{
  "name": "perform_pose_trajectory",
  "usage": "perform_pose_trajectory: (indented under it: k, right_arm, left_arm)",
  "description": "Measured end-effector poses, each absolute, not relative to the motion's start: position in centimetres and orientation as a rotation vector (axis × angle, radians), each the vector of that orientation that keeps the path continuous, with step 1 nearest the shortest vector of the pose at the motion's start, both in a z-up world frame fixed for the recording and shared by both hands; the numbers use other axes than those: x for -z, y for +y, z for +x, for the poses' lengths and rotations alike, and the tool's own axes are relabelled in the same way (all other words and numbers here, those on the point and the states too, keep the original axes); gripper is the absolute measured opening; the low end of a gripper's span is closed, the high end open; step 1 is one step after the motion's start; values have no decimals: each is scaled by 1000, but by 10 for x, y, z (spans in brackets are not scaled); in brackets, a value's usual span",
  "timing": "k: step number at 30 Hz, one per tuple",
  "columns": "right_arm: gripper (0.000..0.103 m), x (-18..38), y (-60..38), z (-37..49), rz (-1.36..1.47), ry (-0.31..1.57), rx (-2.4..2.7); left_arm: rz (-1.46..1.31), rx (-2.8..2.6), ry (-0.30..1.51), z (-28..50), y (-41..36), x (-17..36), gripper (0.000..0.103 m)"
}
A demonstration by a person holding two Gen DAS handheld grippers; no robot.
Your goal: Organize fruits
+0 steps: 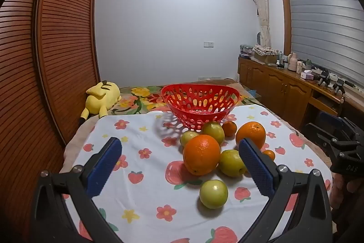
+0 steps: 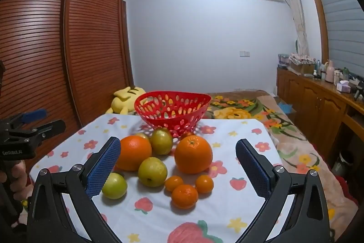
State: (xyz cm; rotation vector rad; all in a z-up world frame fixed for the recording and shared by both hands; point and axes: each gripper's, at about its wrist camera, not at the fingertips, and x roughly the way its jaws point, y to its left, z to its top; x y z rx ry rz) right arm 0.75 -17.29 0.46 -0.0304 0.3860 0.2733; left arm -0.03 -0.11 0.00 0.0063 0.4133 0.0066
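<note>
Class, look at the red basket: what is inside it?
No fruit shows inside the red basket; through its holes only the far wall and bedding appear. Its floor is hidden by the near wall.

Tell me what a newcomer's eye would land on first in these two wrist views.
First, the bright red perforated plastic basket, which looks empty, at the far end of the white strawberry-print cloth. Next, the loose pile in front of it: two big oranges, several yellow-green round fruits and small tangerines. Both the left gripper and the right gripper frame the pile with blue-padded jaws wide open, holding nothing.
</note>
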Motion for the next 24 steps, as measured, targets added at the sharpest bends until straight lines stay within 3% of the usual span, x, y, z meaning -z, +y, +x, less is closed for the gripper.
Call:
perform_pose_trajectory:
  k: [24]
  right_arm:
    - [103,-7,-169,4,-37,381,-276]
  left_arm:
    - [-3,1,410,-6,-3,-9,103]
